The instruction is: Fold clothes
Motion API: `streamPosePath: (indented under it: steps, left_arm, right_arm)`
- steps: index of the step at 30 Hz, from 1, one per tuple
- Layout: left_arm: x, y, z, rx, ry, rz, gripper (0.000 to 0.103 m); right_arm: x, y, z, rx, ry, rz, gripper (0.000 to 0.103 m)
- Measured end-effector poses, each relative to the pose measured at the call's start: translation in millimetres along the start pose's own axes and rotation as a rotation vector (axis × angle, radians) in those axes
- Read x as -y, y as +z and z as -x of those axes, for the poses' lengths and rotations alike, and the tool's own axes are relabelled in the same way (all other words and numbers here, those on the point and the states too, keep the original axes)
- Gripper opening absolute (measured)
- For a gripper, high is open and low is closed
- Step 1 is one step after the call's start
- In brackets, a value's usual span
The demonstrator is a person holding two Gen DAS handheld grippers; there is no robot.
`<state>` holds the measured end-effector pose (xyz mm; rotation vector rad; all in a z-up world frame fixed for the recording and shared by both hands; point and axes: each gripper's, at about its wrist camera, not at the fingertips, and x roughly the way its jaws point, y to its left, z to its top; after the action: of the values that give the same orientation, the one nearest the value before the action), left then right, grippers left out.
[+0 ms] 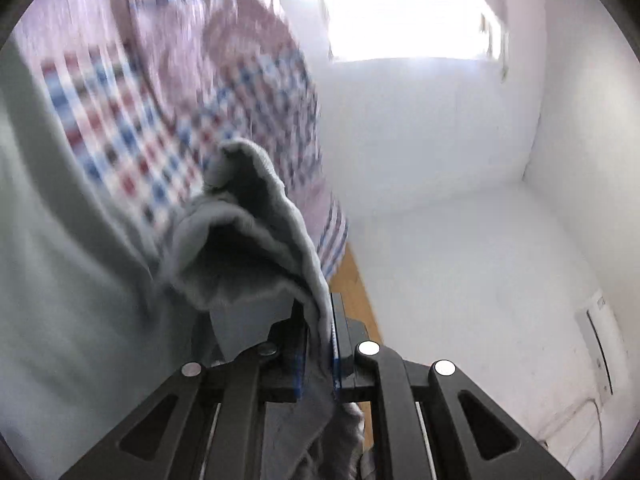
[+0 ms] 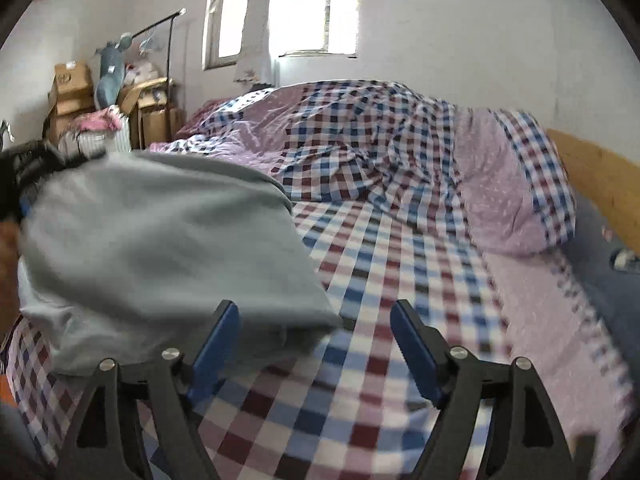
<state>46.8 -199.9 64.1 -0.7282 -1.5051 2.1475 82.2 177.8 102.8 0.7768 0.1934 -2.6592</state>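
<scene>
Left wrist view: a soft, limp grey fleece garment [image 1: 256,240] is pinched by the left hand-held gripper [image 1: 318,344]. The right hand-held gripper [image 2: 316,344], spread and empty, is held beside the garment's corner on the checked bed [image 2: 400,280]; that corner would be gripped.

Left hand-held gripper [image 1: 316,344], right hand-held gripper [image 2: 316,344]: black linkage arms, silver rivets, blue finger pads [image 2: 214,344].
</scene>
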Motion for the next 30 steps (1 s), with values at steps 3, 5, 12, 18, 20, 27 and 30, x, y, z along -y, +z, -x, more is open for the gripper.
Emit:
streamPosePath:
  steps: [3,5,12,18,20,27,30]
  left_arm:
    - [-13.8,33.2,27.0,0.079,0.058,0.021,0.009]
    - [-34.5,39.4,30.0,0.053,0.31,0.03,0.013]
    - [-31.8,30.1,25.6,0.008,0.495,-0.046,0.047]
    - [-11.8,18.4,45.6,0.015,0.469,-0.07,0.058]
    - [-12.3,15.7,53.5,0.031,0.459,-0.059,0.06]
    - [-18.4,13.5,49.4,0.03,0.489,-0.072,0.063]
    - [-20.0,13.8,46.9,0.03,0.523,-0.089,0.063]
  right_arm:
    - [2.2,-18.5,-21.5,-0.045,0.026,-0.019,0.083]
    - [-0.8,-20.9,-33.4,-0.069,0.028,0.019,0.083]
    - [-15.7,-25.0,-70.9,-0.125,0.045,0.158,0.083]
    - [-40.9,-20.1,-111.0,-0.159,0.05,0.309,0.083]
    - [-45.8,-18.6,-123.1,-0.164,0.059,0.33,0.083]
    - [-45.5,5.4,-156.6,-0.149,0.037,0.268,0.078]
    - [-0.6,17.8,-162.6,-0.159,0.092,0.011,0.058]
